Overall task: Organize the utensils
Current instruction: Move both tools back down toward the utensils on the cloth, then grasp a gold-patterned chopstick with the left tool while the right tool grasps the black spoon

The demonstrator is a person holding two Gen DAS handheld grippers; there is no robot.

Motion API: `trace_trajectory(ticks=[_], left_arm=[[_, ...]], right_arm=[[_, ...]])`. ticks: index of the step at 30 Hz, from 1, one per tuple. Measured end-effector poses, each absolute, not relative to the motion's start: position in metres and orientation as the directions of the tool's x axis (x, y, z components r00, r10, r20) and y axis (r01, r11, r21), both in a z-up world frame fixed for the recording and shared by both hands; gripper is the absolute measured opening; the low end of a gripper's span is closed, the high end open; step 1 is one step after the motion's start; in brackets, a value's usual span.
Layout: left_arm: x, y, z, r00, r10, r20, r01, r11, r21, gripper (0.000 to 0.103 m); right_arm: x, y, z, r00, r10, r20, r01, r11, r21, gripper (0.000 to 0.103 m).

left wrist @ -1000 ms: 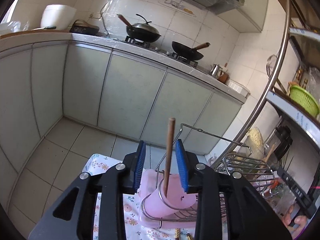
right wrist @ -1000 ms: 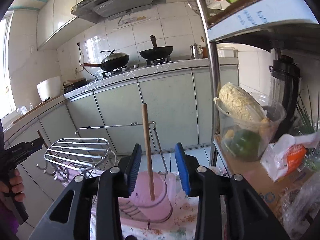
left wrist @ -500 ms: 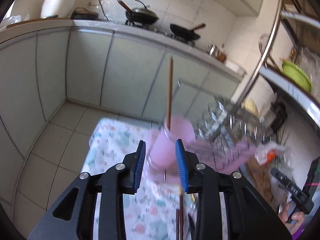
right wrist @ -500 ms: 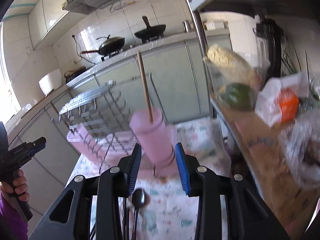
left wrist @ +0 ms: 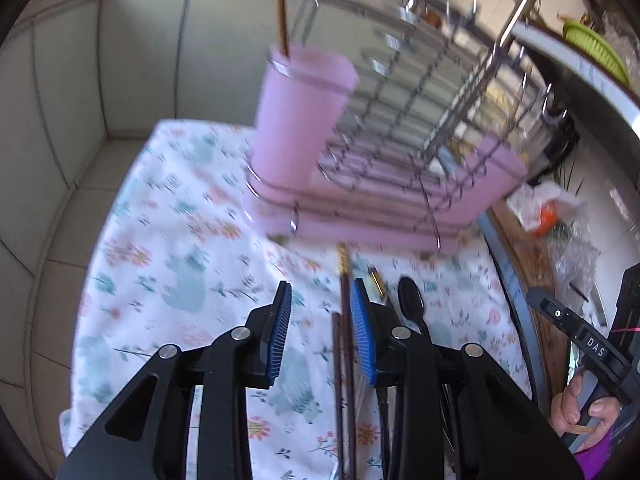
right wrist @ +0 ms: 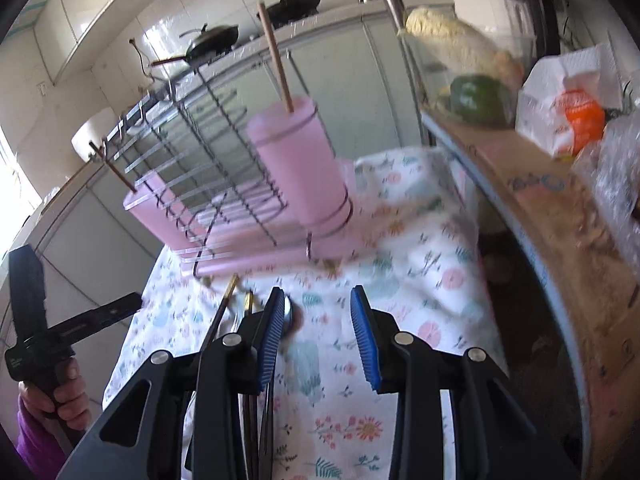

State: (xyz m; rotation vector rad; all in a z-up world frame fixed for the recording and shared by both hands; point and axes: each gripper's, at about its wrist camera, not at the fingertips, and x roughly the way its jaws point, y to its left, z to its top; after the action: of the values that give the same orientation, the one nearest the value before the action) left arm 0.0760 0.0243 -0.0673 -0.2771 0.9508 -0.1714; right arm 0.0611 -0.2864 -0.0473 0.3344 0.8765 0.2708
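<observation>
Both our claws stand open and carry nothing. Between the pads of the left claw [left wrist: 320,334], a pair of dark chopsticks [left wrist: 345,320] lies on the floral cloth [left wrist: 176,240] over the counter, with a black spoon [left wrist: 411,303] just right of it. The right claw [right wrist: 318,338] has that spoon [right wrist: 289,314] at its left pad. Ahead stands the pink utensil cup [left wrist: 298,124] in the wire dish rack [left wrist: 420,128], one chopstick [left wrist: 279,4] upright inside. We judge the chopsticks light, stiff and smooth, apt to roll; we would pinch them mid-length, both together.

Floral tablecloth [left wrist: 176,264] carries rack [left wrist: 400,184], chopsticks [left wrist: 345,320], spoon [left wrist: 411,304].
</observation>
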Motion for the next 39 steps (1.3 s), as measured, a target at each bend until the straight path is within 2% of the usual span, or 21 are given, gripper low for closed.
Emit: trace_trajectory(ticks=[1,3,6,12,17,19,20,27,39], left_arm=[[0.081,0.019,-0.070,0.551,-0.272,-0.789,0.031,0.951,-0.307,0.030],[0.094,0.009,-0.079,0.499,-0.277,-0.821,0.047,0.955,-0.294,0.021],[0.115,-0.004,-0.093,0.430,-0.272,-0.861,0.060,0.960,-0.273,0.015],[0.146,-0.027,-0.115,0.362,-0.211,-0.908,0.073,0.978,-0.198,0.015],[0.163,-0.037,-0.133,0.330,-0.161,-0.930,0.067,0.987,-0.147,0.015],[0.165,-0.037,-0.135,0.334,-0.154,-0.930,0.066,0.988,-0.139,0.012],[0.164,-0.037,-0.134,0.342,-0.152,-0.927,0.072,0.988,-0.136,0.006],[0.142,-0.011,-0.114,0.395,-0.228,-0.890,0.044,0.972,-0.229,0.005],[0.110,0.037,-0.088,0.480,-0.326,-0.815,-0.015,0.925,-0.379,0.005]], right_arm=[[0.062,-0.285,-0.049,0.603,0.367,-0.708,-0.097,0.915,0.392,0.034],[0.065,-0.283,-0.053,0.583,0.376,-0.720,-0.106,0.914,0.392,0.032],[0.072,-0.279,-0.061,0.533,0.426,-0.730,-0.119,0.893,0.434,0.030],[0.089,-0.274,-0.075,0.460,0.483,-0.745,-0.122,0.866,0.486,0.023],[0.101,-0.268,-0.086,0.416,0.508,-0.754,-0.125,0.853,0.506,0.022],[0.106,-0.265,-0.089,0.397,0.519,-0.757,-0.128,0.848,0.515,0.022],[0.108,-0.263,-0.091,0.390,0.522,-0.758,-0.129,0.846,0.517,0.022],[0.126,-0.246,-0.106,0.313,0.554,-0.772,-0.128,0.829,0.544,0.022],[0.151,-0.220,-0.136,0.257,0.498,-0.828,-0.099,0.866,0.490,0.021]])
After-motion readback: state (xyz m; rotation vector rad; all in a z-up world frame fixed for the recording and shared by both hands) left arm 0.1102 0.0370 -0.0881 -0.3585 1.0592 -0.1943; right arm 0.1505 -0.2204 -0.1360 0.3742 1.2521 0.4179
